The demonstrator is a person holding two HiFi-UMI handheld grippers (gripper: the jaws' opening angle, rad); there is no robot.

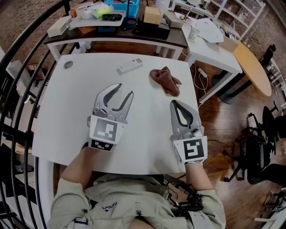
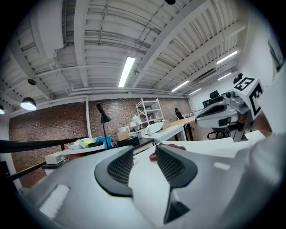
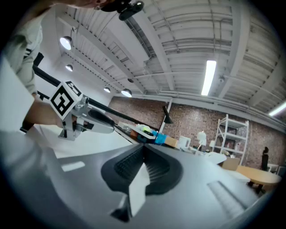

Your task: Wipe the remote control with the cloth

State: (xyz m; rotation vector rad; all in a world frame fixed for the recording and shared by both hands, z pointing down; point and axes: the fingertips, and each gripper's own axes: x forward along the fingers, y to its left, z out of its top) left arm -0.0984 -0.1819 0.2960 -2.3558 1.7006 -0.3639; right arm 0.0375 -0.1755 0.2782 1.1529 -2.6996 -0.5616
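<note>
A white remote control (image 1: 130, 65) lies near the far edge of the white table (image 1: 67, 116). To its right lies a crumpled reddish-brown cloth (image 1: 165, 79), apart from the remote. My left gripper (image 1: 125, 89) rests level on the table with its jaws open and nothing between them, its tips short of the remote. In the left gripper view, a bit of the cloth (image 2: 173, 146) shows past the left gripper (image 2: 144, 150). My right gripper (image 1: 173, 102) is shut and empty, its tip just below the cloth. In the right gripper view the right gripper (image 3: 144, 146) has its pads pressed together.
A small round grey disc (image 1: 68, 65) sits at the table's far left corner. Behind stands a cluttered dark table (image 1: 134, 33) with a blue box (image 1: 117, 9). A white desk (image 1: 214, 49) and a round wooden table (image 1: 252, 67) are at the right, a black railing (image 1: 22, 67) at the left.
</note>
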